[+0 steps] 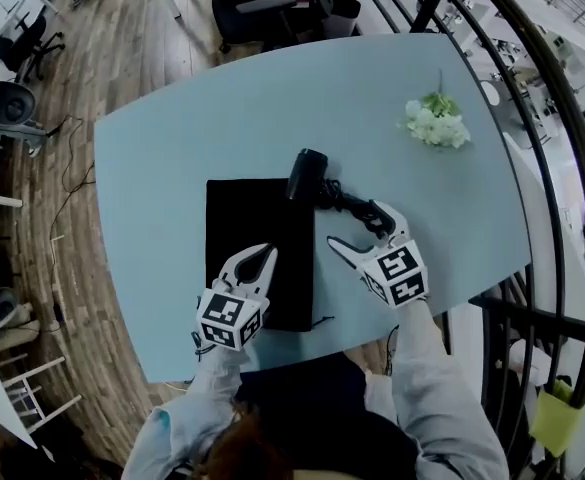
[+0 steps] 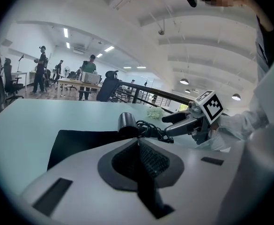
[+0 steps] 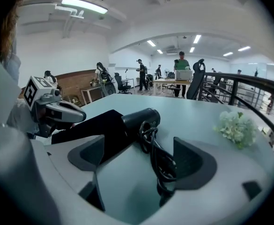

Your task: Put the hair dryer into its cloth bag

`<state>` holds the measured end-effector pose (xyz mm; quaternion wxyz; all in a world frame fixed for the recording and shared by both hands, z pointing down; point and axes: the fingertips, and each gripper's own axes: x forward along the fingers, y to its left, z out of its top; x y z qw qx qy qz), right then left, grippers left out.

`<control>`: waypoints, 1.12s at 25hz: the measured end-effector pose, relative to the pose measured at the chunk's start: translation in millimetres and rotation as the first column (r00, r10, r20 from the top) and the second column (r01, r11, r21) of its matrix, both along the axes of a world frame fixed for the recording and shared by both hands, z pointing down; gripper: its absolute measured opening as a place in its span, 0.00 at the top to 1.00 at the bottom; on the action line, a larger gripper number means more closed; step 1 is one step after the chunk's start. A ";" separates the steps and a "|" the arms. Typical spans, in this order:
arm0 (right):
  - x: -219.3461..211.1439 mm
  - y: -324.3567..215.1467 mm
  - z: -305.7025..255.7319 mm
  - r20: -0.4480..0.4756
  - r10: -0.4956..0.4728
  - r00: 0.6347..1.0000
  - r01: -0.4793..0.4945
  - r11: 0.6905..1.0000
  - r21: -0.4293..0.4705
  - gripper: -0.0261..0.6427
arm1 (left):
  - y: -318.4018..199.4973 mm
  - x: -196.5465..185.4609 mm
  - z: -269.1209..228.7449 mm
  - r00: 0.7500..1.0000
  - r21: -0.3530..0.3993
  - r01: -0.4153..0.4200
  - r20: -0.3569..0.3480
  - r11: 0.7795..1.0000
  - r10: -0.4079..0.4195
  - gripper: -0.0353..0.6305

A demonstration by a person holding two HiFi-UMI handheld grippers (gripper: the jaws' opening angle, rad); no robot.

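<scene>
A black hair dryer (image 1: pixel 307 176) lies on the pale blue table (image 1: pixel 172 158), its barrel resting on the top right corner of a flat black cloth bag (image 1: pixel 257 258). Its coiled black cord (image 1: pixel 356 207) trails to the right. My right gripper (image 1: pixel 357 226) stands open around the cord; in the right gripper view the cord (image 3: pixel 161 161) lies between the wide jaws without the pads touching it, the dryer (image 3: pixel 139 118) just ahead. My left gripper (image 1: pixel 262 256) is shut and empty over the bag's lower part; in the left gripper view the bag (image 2: pixel 80 142) and dryer (image 2: pixel 126 123) lie ahead.
A bunch of white flowers (image 1: pixel 437 123) lies at the table's far right. A dark railing (image 1: pixel 562 148) curves along the right side. A black office chair (image 1: pixel 272 3) stands beyond the far edge. The near table edge runs just behind both grippers.
</scene>
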<state>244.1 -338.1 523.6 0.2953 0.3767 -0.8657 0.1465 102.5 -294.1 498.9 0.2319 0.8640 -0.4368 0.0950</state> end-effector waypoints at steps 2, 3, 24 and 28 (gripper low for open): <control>-2.8 -9.8 5.9 -0.035 -0.057 0.998 0.057 0.998 -0.010 0.24 | -3.6 0.0 4.5 1.000 -0.009 0.010 0.006 1.000 -0.010 0.91; -4.8 -14.7 8.7 -0.051 -0.088 0.995 0.087 0.996 -0.016 0.24 | -5.7 0.2 6.9 1.000 -0.014 0.015 0.009 1.000 -0.015 0.91; -32.5 -48.2 93.2 -0.213 -0.446 0.869 0.398 0.887 -0.235 0.32 | -39.3 -10.6 29.9 0.996 -0.075 0.081 0.026 0.994 -0.079 0.91; -33.7 -48.2 92.6 -0.202 -0.452 0.869 0.408 0.885 -0.224 0.33 | -39.9 -11.3 36.2 0.997 -0.091 0.077 0.034 0.993 -0.074 0.91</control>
